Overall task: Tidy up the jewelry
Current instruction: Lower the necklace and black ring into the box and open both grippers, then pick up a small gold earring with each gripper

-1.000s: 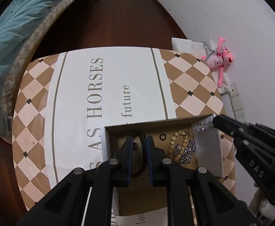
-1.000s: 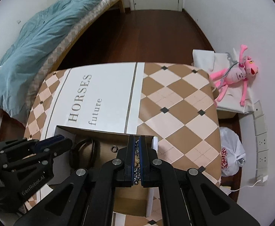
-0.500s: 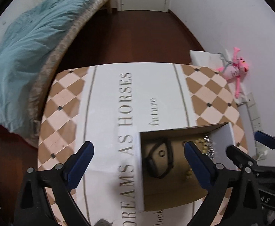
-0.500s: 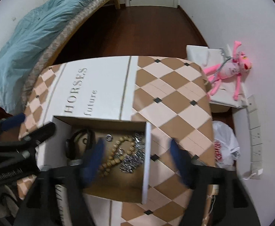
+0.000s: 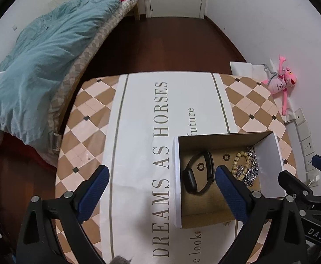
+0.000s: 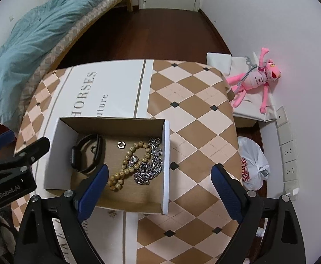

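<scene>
Both grippers have just let go and pulled back: a second ago the left gripper [image 5: 161, 177] was pinched around the black wristband [image 6: 85, 154] down in the box, and the right gripper [image 6: 159, 176] was clamped on the silver chain [image 6: 149, 170]; now each one hangs above the worktop [image 6: 195, 118] with its jaws spread wide and nothing between them. All the jewelry I can see lies inside the open cardboard box [image 6: 166, 165], which sits on the checkered cloth partly over the white printed strip. The wristband lies toward the box's left side, two small rings [image 6: 121, 144] sit loose on the cardboard floor near the middle, the string of wooden beads [image 6: 129, 160] curls right of them, and the chain is heaped against the right-hand wall, touching the beads. From the left wrist view the same layout shows, with the band [image 5: 196, 175] nearest that gripper's right finger. No piece shows on the cloth outside the box. To my eye that means the gathering is done or nearly so: both last pieces have been dropped in and released. If anything is left, it might be separating the chain from the beads, which look apt to tangle where they overlap.
</scene>
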Demonstrator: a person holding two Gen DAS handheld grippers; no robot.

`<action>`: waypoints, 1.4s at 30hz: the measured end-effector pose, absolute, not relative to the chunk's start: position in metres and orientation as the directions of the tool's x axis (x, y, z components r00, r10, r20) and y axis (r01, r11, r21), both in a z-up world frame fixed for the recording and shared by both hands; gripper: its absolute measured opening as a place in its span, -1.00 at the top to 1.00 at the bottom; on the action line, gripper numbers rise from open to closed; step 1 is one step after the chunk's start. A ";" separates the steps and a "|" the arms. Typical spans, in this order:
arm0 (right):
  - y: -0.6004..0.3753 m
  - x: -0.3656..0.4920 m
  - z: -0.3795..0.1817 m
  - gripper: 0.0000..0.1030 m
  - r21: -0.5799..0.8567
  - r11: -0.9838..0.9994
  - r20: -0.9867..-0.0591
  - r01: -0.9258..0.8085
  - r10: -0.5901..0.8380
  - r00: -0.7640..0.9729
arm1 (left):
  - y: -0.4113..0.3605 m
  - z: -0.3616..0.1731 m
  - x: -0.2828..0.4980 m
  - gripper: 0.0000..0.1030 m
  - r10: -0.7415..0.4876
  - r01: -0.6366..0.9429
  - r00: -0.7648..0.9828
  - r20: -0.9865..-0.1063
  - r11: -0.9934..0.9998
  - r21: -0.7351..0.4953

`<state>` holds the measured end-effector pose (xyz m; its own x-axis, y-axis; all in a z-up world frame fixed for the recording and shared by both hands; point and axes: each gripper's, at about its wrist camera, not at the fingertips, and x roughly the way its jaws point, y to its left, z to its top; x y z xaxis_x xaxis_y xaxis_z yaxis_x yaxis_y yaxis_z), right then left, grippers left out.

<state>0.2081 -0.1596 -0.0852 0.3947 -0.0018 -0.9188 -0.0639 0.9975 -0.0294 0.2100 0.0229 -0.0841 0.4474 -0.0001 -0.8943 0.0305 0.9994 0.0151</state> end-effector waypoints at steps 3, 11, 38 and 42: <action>-0.159 0.198 -0.075 -0.85 -0.021 0.998 -0.907 -0.059 0.006 0.422 | 0.025 -0.075 0.202 -0.91 0.010 0.030 0.474 -0.881 0.999 0.028; -0.151 0.153 -0.076 -0.86 0.021 0.997 -0.882 -0.069 0.051 0.468 | 0.036 -0.083 0.160 -0.91 0.052 -0.004 0.507 -0.860 0.998 0.058; -0.108 0.115 -0.184 0.77 0.029 0.990 -0.872 -0.141 0.094 0.481 | 0.041 -0.180 0.123 -0.91 0.096 0.003 0.405 -0.909 0.994 0.106; -0.131 0.108 -0.171 0.77 0.067 0.994 -0.863 -0.088 0.102 0.494 | 0.019 -0.180 0.120 -0.91 0.025 0.033 0.395 -0.918 0.999 0.041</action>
<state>0.1081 -0.1308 -0.1706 0.4943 0.1021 -0.8633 -0.0885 0.9938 0.0669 0.1201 0.0187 -0.1804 0.3953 0.0247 -0.9182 0.0326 0.9986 0.0409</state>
